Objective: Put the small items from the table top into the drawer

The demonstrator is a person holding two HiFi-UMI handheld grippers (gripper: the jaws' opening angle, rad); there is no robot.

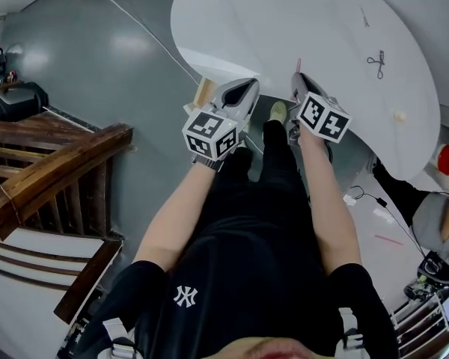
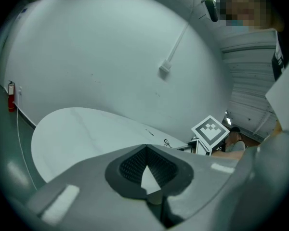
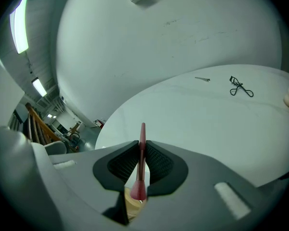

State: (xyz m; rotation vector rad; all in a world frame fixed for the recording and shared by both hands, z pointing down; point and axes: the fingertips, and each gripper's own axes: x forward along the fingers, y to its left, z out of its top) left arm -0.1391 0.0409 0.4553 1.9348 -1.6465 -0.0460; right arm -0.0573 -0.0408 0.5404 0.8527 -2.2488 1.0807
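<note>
The right gripper (image 3: 142,146) pinches a thin pink stick (image 3: 142,131) at the table (image 1: 284,21) edge, mid-frame, to drop it into what may be the drawer (image 1: 205,92) below, while the left gripper (image 2: 145,150) sits closed, empty.

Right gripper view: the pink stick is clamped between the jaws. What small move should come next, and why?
Probably lower the right gripper toward the tan surface just beneath it, likely the drawer, and only then let go. The pink stick is clamped between the jaws and already off the table, so placing it seems to be all that remains.
</note>
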